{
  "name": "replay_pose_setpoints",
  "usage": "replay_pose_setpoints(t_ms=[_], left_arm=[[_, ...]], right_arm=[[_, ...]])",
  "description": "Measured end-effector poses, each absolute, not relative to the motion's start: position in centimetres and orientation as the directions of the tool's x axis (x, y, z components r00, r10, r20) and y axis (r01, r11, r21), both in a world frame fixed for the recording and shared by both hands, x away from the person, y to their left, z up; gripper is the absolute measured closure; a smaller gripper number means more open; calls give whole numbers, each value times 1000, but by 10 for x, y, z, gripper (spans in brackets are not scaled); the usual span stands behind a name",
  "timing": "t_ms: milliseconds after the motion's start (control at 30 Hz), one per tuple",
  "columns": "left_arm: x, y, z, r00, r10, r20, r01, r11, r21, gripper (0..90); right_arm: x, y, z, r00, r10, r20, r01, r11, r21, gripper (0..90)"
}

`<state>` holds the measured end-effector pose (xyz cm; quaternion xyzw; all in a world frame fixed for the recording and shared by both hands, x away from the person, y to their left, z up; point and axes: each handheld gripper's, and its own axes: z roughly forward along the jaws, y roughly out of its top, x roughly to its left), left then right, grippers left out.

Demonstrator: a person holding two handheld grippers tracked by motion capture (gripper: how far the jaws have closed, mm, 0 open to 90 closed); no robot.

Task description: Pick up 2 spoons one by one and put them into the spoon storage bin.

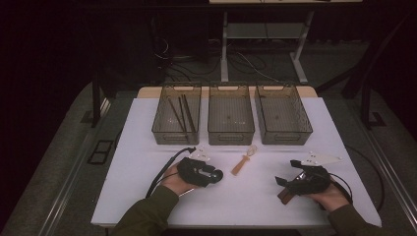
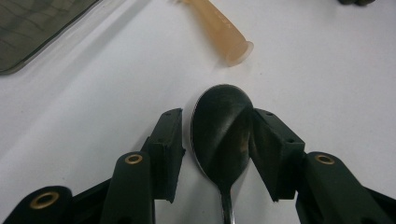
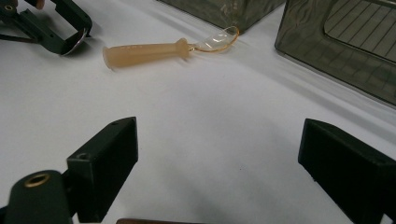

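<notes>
Left gripper (image 1: 215,175) rests low on the white bench (image 1: 147,196), its jaws bracketing the bowl of a metal spoon (image 2: 221,133) whose handle runs back toward the person's hand; the right-hand pad seems to meet the bowl's edge while a thin gap shows at the other pad, so whether the grip is firm cannot be told. Holding the spoon by its bowl, flat to the bench, appears to suit a lift toward one of three smoked-plastic bins at 12 o'clock, the leftmost bin (image 1: 177,130) already carrying chopsticks (image 1: 179,114). Right gripper (image 1: 281,183), at 3 o'clock from the left one, lies with jaws spread wide and nothing between them, seemingly idle, a brown object partly tucked beneath it. Between the two hands, toward 12 o'clock, an amber-handled baby spoon (image 1: 243,161) lies untouched, apparently the next item awaiting sorting. From the left gripper's camera comes the close detail of pads against the steel bowl, which the overhead camera reduces to a dark blob. From the right gripper's camera come the baby spoon's clear tip and ribbed handle. The overhead camera alone lays out the bins, their contents and both sleeves.
</notes>
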<state>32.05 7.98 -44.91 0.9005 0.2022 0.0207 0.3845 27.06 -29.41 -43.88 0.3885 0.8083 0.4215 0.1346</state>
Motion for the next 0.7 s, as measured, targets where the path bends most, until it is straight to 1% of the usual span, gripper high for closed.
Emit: replay_pose_setpoints(t_ms=[67,133,267,333,533,700], left_arm=[[320,79,-448,926,368,-87,322,-646,692,542],[317,76,-449,920,384,-79,326,-637,699,541],[314,74,-448,924,377,-58,310,-653,691,546],[314,75,-447,932,360,-49,296,-673,678,564],[311,72,-445,937,349,-32,281,-693,663,616],[311,72,-444,937,347,-43,288,-696,657,650]], right_arm=[[271,-294,-439,-663,740,109,515,345,785,117],[271,-294,-439,-663,740,108,516,347,783,118],[271,-294,-439,-663,741,106,515,350,782,117],[271,-294,-439,-663,741,104,515,351,782,117],[271,-294,-439,-663,741,100,514,354,782,117],[271,-293,-439,-664,742,97,512,356,782,117]])
